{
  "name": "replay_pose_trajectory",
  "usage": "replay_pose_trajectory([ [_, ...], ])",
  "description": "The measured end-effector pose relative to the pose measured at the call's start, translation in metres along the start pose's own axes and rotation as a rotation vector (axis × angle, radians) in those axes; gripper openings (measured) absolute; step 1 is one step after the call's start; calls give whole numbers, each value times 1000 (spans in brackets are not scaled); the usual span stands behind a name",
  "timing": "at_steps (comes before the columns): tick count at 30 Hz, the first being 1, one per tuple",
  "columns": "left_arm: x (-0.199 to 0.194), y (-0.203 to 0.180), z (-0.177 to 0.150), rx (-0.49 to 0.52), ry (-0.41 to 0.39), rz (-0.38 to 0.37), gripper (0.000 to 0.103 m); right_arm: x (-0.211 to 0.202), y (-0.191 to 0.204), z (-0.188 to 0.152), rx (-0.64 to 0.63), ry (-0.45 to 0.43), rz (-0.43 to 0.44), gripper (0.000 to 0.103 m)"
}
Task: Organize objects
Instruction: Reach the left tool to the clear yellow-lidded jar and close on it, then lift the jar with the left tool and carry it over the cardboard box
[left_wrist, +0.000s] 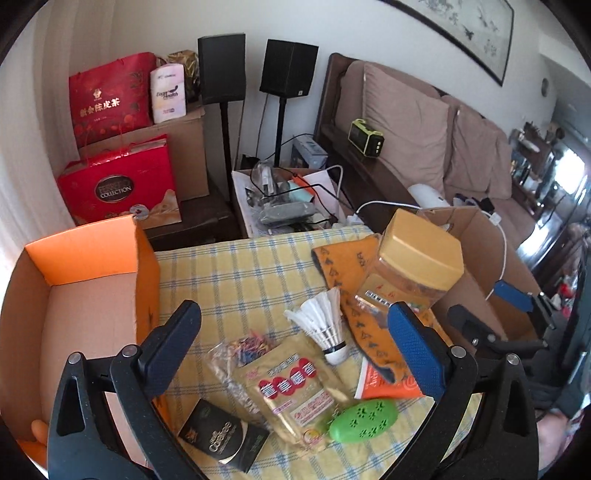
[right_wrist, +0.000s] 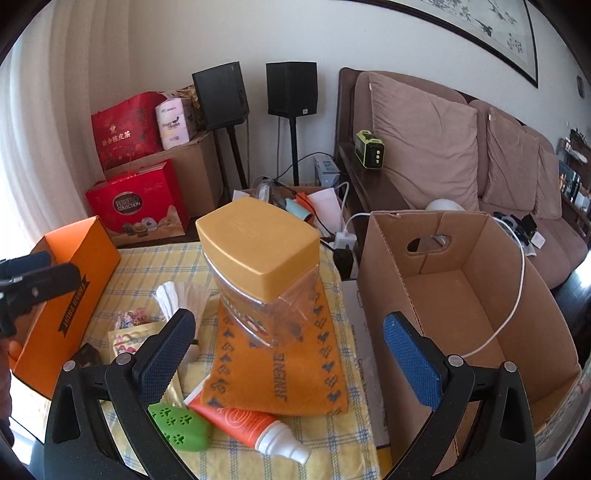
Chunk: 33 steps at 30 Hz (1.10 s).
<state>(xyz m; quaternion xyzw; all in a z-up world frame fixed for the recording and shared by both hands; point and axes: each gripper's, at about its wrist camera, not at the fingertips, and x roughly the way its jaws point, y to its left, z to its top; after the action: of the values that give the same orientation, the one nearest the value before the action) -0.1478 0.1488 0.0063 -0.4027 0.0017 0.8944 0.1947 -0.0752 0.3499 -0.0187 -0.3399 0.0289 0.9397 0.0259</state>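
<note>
Both grippers are held above the yellow checked tablecloth (left_wrist: 236, 273), nothing gripped. Left gripper (left_wrist: 295, 343): jaws spread wide, empty. Right gripper (right_wrist: 291, 350): jaws spread wide, empty.

Landmark: the clear jar with the yellow lid (right_wrist: 258, 266).
- Jar is stood on an orange patterned cloth (right_wrist: 291, 365), tilted in the right wrist view.
- Orange tube with white cap (right_wrist: 255, 428) is seen at the cloth's near edge, partly tucked under it.
- Green oval case with paw prints (right_wrist: 181, 428) is placed just left of the tube.
- Shuttlecock (left_wrist: 325, 325) lies left of the jar, touching the cloth edge.
- Gold foil pouch (left_wrist: 291, 387) and a clear bag of small coloured bits (left_wrist: 243, 347) are found nearer than the shuttlecock; a black packet (left_wrist: 225, 435) sits nearest.
- Orange box (left_wrist: 85, 266) is set far left of the jar, open.
- Brown cardboard box (right_wrist: 461, 295) is set right of the jar, open, with a white cable (right_wrist: 517, 295) draped into it.
</note>
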Motion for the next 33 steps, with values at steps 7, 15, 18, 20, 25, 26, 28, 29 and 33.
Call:
replay_pose_trajectory([
  [7, 46, -14, 33, 4, 60, -100, 99, 21, 4, 6, -118, -10, 69, 102],
  [15, 87, -28, 50, -66, 172, -293, 99, 41, -9, 14, -124, -16, 125, 102],
  [18, 98, -33, 54, -81, 190, -323, 99, 41, -12, 14, -110, -35, 153, 102],
  [20, 101, -36, 57, -89, 193, -347, 99, 39, -10, 14, -115, -52, 165, 102],
  [25, 107, -41, 59, -119, 202, -408, 98, 45, -3, 18, -148, -59, 154, 101],
  [26, 108, -42, 60, -128, 208, -421, 96, 47, -2, 19, -152, -58, 156, 100],
  [28, 113, -43, 60, -135, 223, -442, 91, 49, 1, 21, -162, -56, 162, 92],
  [29, 114, -44, 59, -133, 232, -451, 83, 50, 2, 22, -168, -52, 164, 89],
  [33, 116, -49, 56, -121, 245, -469, 65, 51, 5, 22, -192, -43, 160, 79],
])
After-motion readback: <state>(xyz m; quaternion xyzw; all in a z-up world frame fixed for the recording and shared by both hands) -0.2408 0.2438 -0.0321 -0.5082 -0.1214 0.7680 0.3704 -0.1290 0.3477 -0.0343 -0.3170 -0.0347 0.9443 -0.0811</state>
